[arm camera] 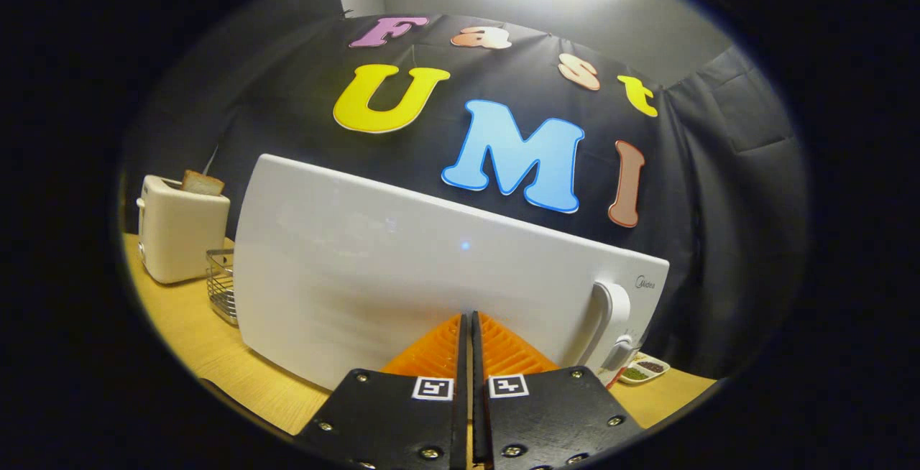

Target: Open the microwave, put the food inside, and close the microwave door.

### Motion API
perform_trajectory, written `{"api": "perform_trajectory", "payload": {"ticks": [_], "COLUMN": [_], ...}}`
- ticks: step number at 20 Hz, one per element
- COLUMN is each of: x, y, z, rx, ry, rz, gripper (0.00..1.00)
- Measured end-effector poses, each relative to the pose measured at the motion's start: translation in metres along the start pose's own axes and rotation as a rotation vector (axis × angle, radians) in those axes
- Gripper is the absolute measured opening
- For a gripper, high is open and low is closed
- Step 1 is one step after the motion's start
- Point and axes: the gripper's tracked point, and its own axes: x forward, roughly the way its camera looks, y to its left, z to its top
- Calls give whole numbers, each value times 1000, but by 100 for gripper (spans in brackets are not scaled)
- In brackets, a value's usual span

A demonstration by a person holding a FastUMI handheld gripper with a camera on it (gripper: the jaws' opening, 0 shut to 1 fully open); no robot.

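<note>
The white microwave (402, 269) stands on the wooden table right in front of me, and I look at its top and side from above. Its white door handle (609, 319) rises at the right end, with a knob just below it. My gripper (466, 326) is shut, its two orange fingers pressed together with nothing between them, the tips close against the microwave's white surface left of the handle. Whether the tips touch the surface is unclear. The microwave door's state cannot be made out from this angle.
A cream toaster (180, 229) with a slice of bread (202, 182) in its slot stands beyond the microwave's left end. A wire basket (221, 294) sits between toaster and microwave. A small white dish (645, 369) with dark and green food lies on the table (215, 355) right of the handle.
</note>
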Motion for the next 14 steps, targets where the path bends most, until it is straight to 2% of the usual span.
{"api": "perform_trajectory", "payload": {"ticks": [1,2,5,12,14], "x": [-3,-7,-14,-57,-65], "y": [-4,-8,-14,-4,-13], "z": [5,9,29,104,129], "rx": [26,39,73,114,111], "ry": [12,26,54,22,-9], "rz": [4,10,39,156,157], "gripper": [1,5,5,6,7]}}
